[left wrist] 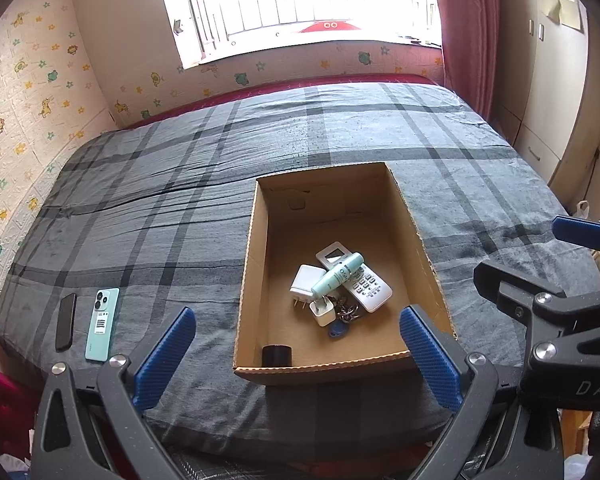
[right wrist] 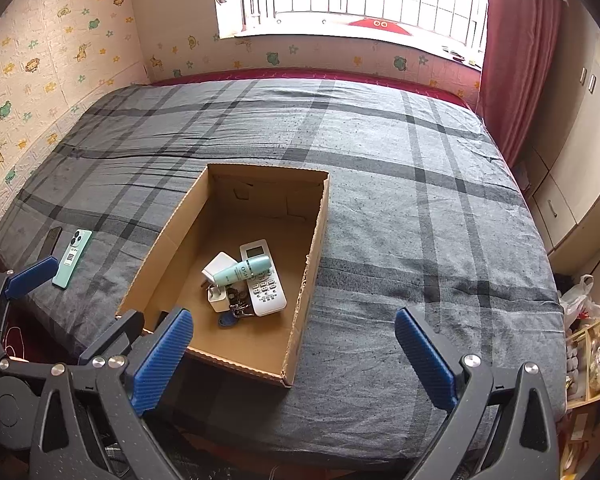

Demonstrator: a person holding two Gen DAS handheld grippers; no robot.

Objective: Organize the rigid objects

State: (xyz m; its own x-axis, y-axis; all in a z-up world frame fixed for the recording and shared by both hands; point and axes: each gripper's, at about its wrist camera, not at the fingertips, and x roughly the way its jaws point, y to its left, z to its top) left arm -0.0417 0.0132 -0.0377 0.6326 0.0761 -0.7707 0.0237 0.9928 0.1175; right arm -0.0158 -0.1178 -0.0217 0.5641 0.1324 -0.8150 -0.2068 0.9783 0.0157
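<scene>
Both tongs stand released and empty, hovering at the near edge of the bed point(left wrist: 180, 200): the left tongs point(left wrist: 296, 354) over the near wall of the box point(left wrist: 320, 369), the right tongs point(right wrist: 294, 354) over bare blanket just right of it. The box already holds a remote point(left wrist: 360, 280), a mint tube point(left wrist: 336, 276) lying across it, two white chargers point(left wrist: 306, 280), keys point(left wrist: 346, 312) with a blue fob, and a dark cylinder point(left wrist: 277, 355) in the near left corner.

Two phones are left out, lying side by side on the blanket well left of the box: a mint phone point(left wrist: 103, 324) and a black phone point(left wrist: 66, 322) further left.

My judgement is that the left tongs should take the mint phone next. It lies flat on soft cloth, so pinch it across its narrow width, pressing the tips into the blanket to get under the edges, then set it on the free floor at the far end of the box.

The left view shows the dark cylinder plainly; in the right view the left finger hides most of it. The right view alone shows shelves point(right wrist: 592, 364) at the right.
</scene>
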